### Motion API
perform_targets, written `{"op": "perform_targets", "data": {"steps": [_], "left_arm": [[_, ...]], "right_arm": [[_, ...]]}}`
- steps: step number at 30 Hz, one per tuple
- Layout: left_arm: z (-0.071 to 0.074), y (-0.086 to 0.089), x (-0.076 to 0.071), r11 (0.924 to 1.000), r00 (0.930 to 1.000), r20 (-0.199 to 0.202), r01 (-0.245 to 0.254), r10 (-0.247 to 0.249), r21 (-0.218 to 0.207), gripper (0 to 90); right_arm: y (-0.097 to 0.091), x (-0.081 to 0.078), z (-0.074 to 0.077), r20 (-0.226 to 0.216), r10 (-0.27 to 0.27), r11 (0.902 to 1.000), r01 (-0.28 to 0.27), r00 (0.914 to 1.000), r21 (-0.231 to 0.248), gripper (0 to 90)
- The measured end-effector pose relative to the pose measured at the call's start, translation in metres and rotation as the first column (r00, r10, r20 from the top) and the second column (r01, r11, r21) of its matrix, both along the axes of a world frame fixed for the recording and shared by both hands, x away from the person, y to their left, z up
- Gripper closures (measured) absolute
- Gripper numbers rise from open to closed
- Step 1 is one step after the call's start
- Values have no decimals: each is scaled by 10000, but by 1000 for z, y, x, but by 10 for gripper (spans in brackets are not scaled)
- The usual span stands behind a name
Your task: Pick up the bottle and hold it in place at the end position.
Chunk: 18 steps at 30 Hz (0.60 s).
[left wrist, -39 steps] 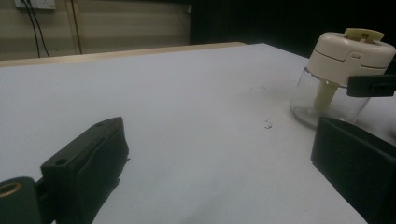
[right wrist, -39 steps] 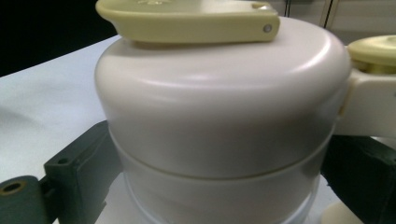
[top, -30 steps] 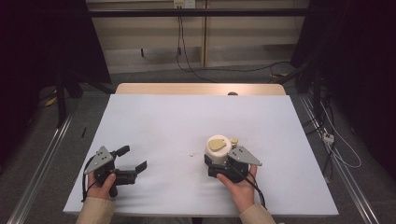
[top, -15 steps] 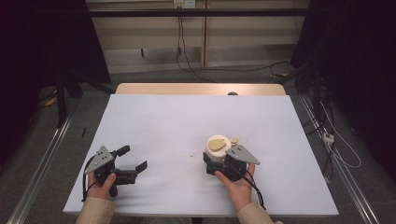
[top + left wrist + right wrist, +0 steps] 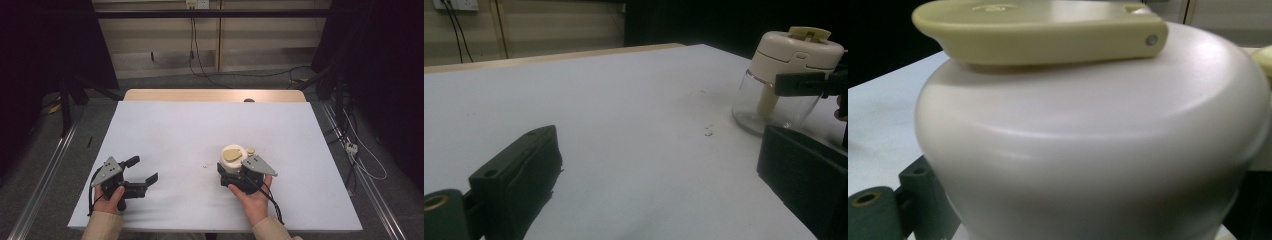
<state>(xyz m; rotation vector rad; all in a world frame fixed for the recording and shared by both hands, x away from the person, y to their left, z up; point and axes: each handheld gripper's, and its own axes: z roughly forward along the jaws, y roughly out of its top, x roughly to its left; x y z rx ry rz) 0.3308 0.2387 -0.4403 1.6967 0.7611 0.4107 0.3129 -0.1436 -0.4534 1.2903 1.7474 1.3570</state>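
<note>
Right gripper (image 5: 234, 172) clamped round jar (image 5: 785, 80), upright on table (image 5: 190, 130). Left gripper (image 5: 145, 172) spread, idle, well apart. Goal unstated; lid on, progress unclear.

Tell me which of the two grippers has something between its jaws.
The right gripper: its jaws sit on either side of the clear jar with the cream lid. The left gripper stands open over bare table.

jar (image 5: 231, 161) | cream lid, yellow flap, clear glass base | upright | table's right-front
</note>
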Motion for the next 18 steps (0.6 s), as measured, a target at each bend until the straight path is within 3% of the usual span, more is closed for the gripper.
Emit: {"op": "perform_targets", "data": {"steps": [18], "left_arm": [[0, -1, 1, 10000, 10000, 41, 74, -74, 11, 36]], "right_arm": [[2, 2, -1, 114, -89, 10000, 89, 9999, 32, 57]]}}
